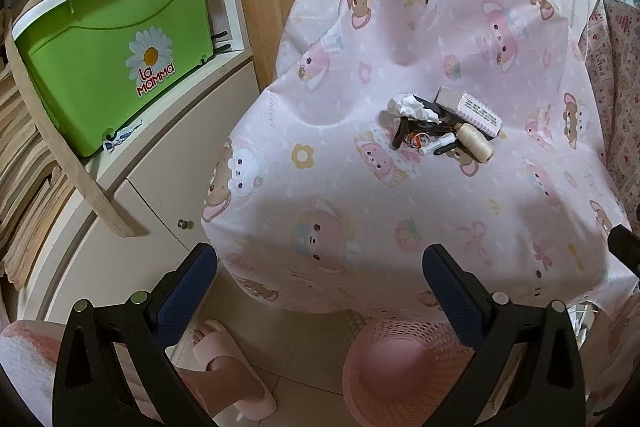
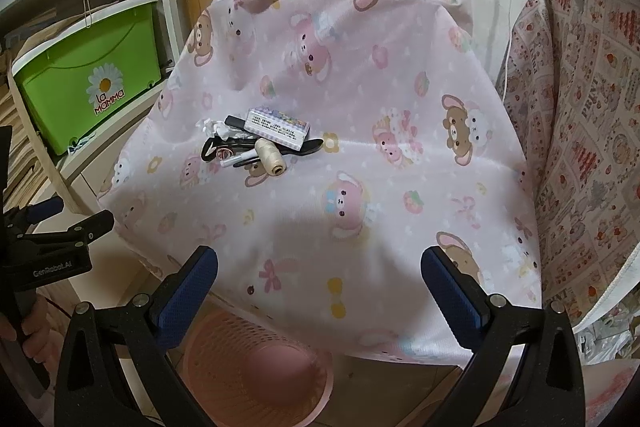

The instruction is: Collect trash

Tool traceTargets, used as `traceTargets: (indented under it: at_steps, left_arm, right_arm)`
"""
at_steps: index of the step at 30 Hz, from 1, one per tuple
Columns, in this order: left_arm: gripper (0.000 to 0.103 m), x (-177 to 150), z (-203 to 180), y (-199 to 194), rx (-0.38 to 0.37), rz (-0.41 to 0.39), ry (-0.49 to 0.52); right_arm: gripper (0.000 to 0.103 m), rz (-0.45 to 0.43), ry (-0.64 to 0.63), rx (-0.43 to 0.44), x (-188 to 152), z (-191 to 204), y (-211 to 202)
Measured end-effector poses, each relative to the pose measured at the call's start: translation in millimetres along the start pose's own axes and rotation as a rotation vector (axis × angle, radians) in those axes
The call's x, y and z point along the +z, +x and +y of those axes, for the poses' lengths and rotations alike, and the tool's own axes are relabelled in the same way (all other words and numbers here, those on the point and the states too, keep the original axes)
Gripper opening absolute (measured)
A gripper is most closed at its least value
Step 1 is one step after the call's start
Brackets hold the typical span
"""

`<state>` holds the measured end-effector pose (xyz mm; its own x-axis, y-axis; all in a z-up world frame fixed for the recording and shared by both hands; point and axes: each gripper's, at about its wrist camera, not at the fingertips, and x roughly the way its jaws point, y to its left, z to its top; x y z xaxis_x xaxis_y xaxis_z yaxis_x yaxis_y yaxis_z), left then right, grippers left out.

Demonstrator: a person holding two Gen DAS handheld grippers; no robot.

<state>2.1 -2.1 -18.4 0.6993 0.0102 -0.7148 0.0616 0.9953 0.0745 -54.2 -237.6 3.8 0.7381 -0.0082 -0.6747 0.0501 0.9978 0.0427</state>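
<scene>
A small pile lies on the pink cartoon-print cloth (image 1: 440, 39): crumpled white tissue (image 1: 408, 105), a small printed box (image 1: 476, 111), a cream thread spool (image 1: 474, 141), black scissors-like items (image 1: 404, 135) and a white tube (image 1: 436, 145). The pile also shows in the right wrist view: tissue (image 2: 214, 127), box (image 2: 278, 125), spool (image 2: 269, 159). A pink mesh bin (image 1: 396, 367) (image 2: 256, 363) stands on the floor below the cloth's front edge. My left gripper (image 1: 320, 275) and right gripper (image 2: 319, 275) are both open and empty, well short of the pile.
A green "La Mamma" tub (image 1: 116, 55) (image 2: 88, 75) sits on a white cabinet (image 1: 132, 211) at left. A patterned cover (image 2: 580, 131) lies at right. A foot in a pink slipper (image 1: 228, 367) stands on the floor. The left gripper shows in the right view (image 2: 52, 227).
</scene>
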Motion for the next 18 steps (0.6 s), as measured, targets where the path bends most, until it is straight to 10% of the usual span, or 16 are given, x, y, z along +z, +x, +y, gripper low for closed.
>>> traceTargets:
  at_steps: [18]
  left_arm:
    - [0.102, 4.8, -5.6, -0.9, -0.012, -0.016, 0.03]
  right_arm:
    - [0.103, 0.037, 0.023, 0.035, -2.1, -3.0, 4.3]
